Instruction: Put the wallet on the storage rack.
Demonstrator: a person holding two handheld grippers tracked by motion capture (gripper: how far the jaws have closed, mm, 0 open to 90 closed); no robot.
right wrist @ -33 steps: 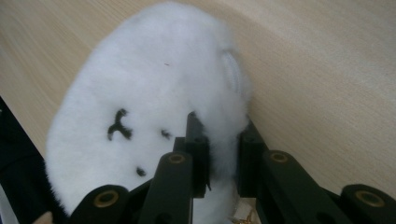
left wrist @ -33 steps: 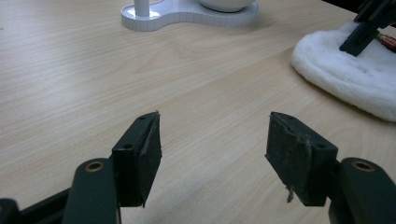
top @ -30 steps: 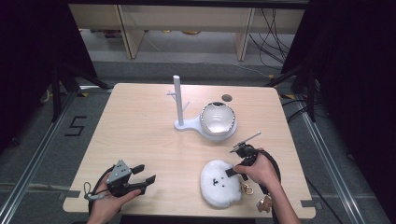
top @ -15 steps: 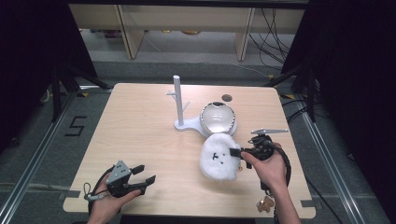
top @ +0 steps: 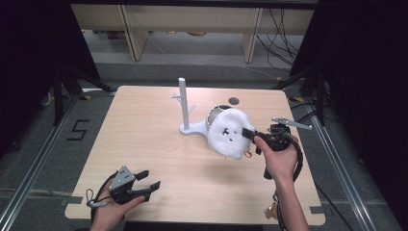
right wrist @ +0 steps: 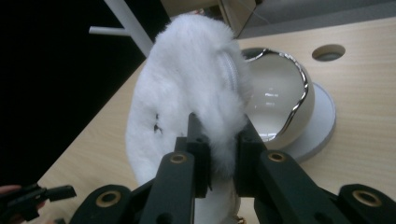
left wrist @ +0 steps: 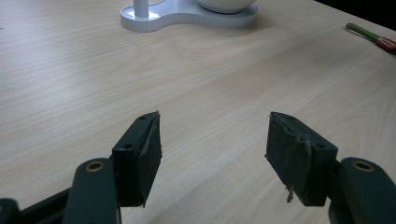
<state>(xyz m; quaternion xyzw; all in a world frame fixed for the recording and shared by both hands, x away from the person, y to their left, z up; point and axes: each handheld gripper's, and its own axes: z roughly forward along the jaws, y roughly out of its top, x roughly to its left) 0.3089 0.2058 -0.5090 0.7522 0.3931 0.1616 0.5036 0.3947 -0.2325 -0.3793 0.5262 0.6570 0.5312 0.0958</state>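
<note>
The right tongs clamp the fluffy white pouch, lifted beside the stand, probably unhung; left tongs gape idle.

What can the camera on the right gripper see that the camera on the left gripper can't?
The right gripper view has the fluffy white pouch pinched between the right gripper jaws, and a round hole in the table. The left gripper view has the left gripper open over bare wood, plus a green pen near the edge. Both have the white stand and its bowl.
</note>
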